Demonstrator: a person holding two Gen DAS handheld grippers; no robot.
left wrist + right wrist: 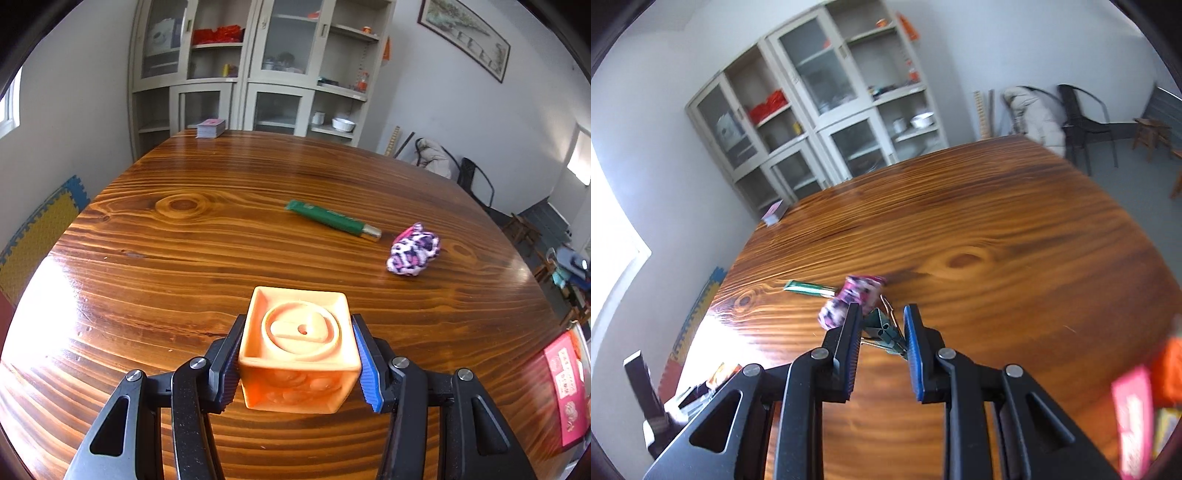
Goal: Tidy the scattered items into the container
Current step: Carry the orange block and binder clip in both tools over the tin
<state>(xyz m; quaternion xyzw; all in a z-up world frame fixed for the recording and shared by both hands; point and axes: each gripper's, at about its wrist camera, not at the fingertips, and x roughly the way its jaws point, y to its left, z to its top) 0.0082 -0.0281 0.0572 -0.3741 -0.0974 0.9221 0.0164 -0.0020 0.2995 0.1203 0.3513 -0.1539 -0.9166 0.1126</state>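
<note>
Left jaws on 1 orange cube [299, 354], right jaws on 1 binder clip [884, 328], 1 green tube [332, 220]

orange cube [299, 354] upright, clamped.

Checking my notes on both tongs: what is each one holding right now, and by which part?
Left tongs clamp the orange cube by its two opposite side faces. Right tongs pinch a green binder clip by its body.
</note>
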